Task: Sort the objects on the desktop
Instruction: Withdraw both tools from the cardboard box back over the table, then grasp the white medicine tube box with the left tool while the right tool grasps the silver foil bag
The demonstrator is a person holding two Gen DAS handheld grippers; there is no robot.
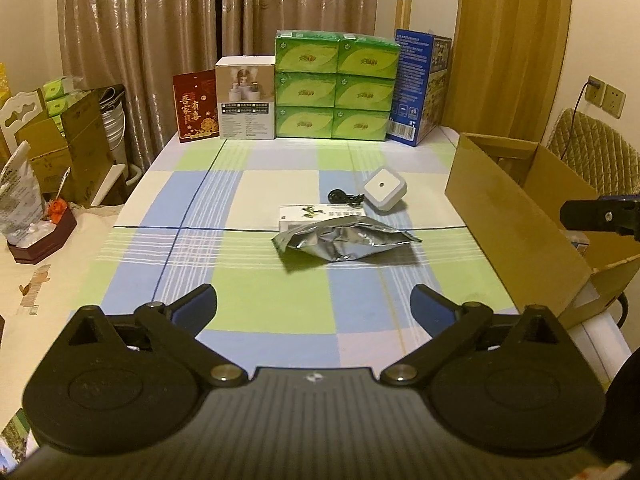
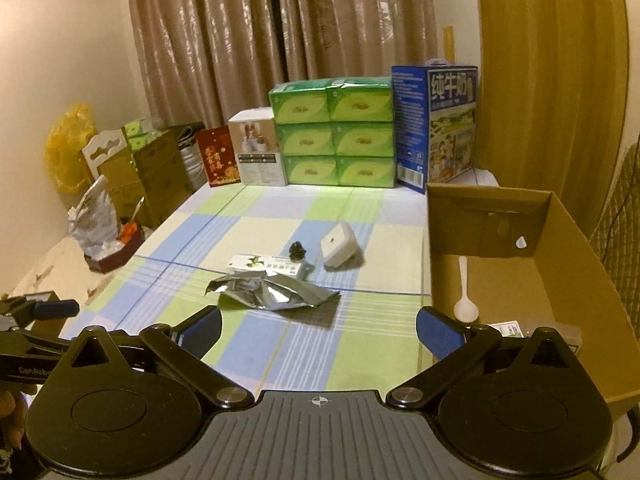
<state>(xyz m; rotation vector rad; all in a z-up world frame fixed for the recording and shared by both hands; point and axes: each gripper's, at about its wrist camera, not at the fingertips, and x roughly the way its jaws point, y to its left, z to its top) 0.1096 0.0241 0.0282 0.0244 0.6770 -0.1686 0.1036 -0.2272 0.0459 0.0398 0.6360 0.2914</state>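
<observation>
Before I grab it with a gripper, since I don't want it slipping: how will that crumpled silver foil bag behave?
The foil bag looks creased and nearly flat, so probably light and floppy; it may sag or fold when lifted. Its shiny surface may be slippery. Pinching a raised crease seems safer.

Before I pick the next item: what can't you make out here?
- Small black object: too small to identify, both views.
- Flat white printed packet: near edge covered by the crumpled silver foil pouch.
- Open cardboard box: near contents hidden behind the right gripper.
</observation>
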